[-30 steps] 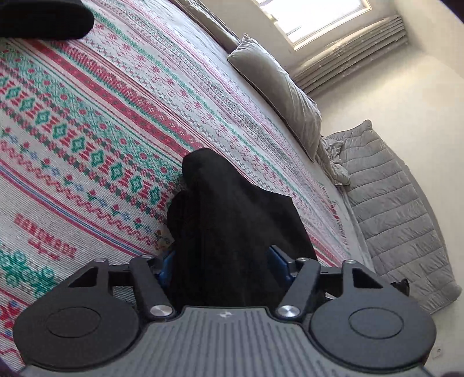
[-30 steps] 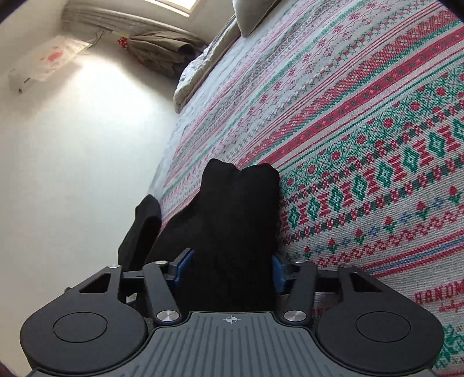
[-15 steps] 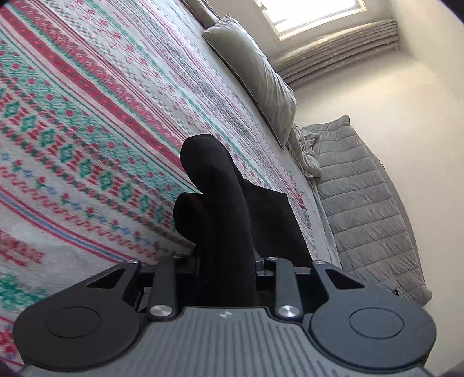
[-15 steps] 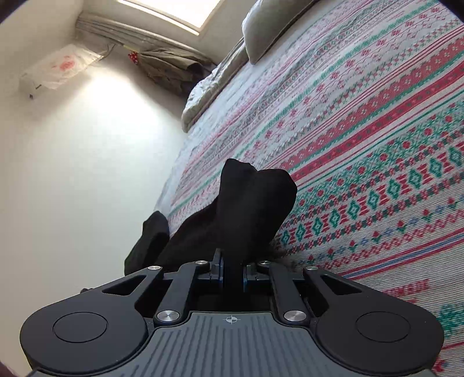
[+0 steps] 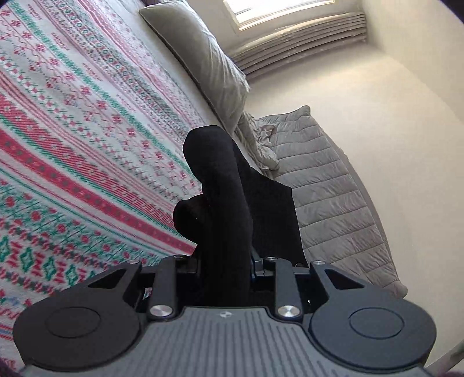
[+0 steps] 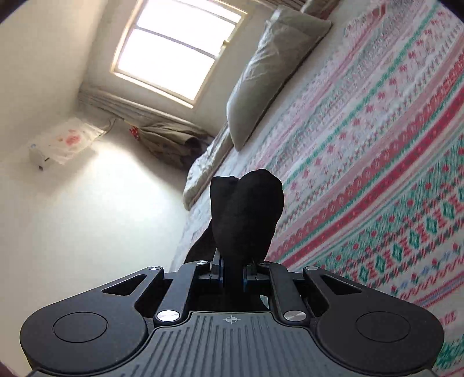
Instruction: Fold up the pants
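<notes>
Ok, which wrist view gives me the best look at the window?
The right wrist view: the window shows nearly whole, panes and frame, above the pillow. The left wrist view catches only its lower corner at the top edge.

A patterned bedspread (image 5: 87, 130) (red and green bands), grey pillow (image 5: 208, 63), bright window (image 6: 171, 55).

pants (image 5: 226, 208) above bedspread (image 5: 87, 130), pillow (image 5: 203, 58) behind

Open bedspread (image 5: 87, 121) ahead (pillow (image 5: 203, 58) beyond)
</notes>
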A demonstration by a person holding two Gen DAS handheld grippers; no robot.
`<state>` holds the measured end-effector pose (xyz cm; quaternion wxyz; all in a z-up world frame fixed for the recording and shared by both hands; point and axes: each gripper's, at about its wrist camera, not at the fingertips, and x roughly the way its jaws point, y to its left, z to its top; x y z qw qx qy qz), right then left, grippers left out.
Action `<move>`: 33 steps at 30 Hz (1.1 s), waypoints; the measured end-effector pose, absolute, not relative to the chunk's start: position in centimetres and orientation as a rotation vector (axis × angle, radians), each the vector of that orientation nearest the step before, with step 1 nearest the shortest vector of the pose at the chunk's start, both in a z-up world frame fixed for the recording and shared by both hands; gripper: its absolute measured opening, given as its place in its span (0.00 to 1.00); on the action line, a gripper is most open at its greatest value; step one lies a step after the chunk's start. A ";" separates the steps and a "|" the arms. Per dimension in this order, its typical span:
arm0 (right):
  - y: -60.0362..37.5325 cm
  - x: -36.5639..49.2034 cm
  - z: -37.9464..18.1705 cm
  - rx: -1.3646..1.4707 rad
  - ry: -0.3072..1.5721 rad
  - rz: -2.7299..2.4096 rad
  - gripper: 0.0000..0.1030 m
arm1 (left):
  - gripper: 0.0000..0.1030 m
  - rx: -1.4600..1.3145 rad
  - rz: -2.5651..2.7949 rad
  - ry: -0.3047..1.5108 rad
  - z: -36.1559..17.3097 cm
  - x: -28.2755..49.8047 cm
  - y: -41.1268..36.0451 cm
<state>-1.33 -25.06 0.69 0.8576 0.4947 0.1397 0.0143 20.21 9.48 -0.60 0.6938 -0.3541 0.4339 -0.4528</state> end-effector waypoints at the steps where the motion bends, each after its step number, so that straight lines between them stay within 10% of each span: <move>1: -25.2 -0.9 1.2 1.003 0.275 0.037 0.11 | 0.37 -0.798 -1.014 0.953 -0.5 20.3 9.4; 16: -27.4 2.9 -3.6 0.840 0.513 -0.178 0.29 | 0.64 -0.400 -0.744 0.907 0.1 20.0 9.6; 19: -26.2 1.3 -2.2 0.766 0.518 -0.151 0.53 | 0.69 -0.351 -0.751 0.880 1.4 18.4 9.9; 22: -24.4 -0.3 -0.8 0.651 0.533 -0.139 0.55 | 0.78 -0.253 -0.782 0.826 2.4 16.3 9.6; 33: -17.1 -3.8 -1.4 0.320 0.762 -0.124 0.66 | 0.82 0.094 -0.804 0.883 0.1 10.2 10.2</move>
